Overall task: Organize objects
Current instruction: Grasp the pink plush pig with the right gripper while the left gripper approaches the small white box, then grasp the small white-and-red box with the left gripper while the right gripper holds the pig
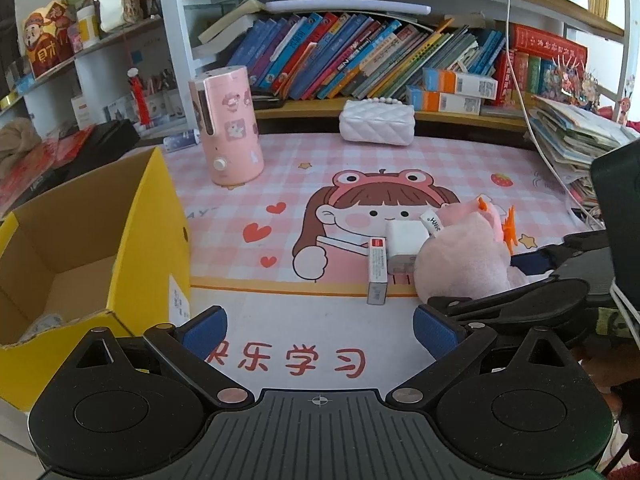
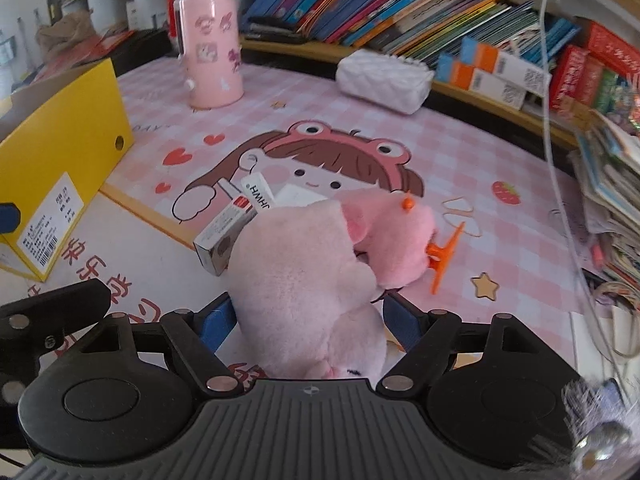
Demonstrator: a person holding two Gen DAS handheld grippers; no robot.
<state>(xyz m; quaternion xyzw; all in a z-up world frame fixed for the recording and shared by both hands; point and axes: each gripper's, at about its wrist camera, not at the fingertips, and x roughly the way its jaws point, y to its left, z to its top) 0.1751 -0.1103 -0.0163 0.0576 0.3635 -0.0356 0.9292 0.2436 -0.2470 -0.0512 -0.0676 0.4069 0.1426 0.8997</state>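
While the left gripper (image 1: pixel 320 330) hung open and empty over the desk's near edge, a yellow cardboard box (image 1: pixel 132 240) stood open at the left edge, plain brown inside, a barcoded white label on its end. Behind it, toward the far left corner, rose a smooth pink cylinder (image 1: pixel 230 124) with cartoon stickers and a white knob. On the checked pink mat (image 1: pixel 440 160), whose near strip carried red characters, a small grey carton (image 1: pixel 377 270) with a red end, a white cube (image 1: pixel 406 246) and a white tube (image 2: pixel 258 194) printed "JHWH" lay touching a fluffy pink plush (image 2: pixel 304 280). This plush crowded them on the right, near the desk's middle. A quilted white purse (image 1: pixel 376 122) sat at the far edge. The right gripper (image 2: pixel 306 320) straddled the plush, blue pads at its flanks; whether they pressed I could not tell.
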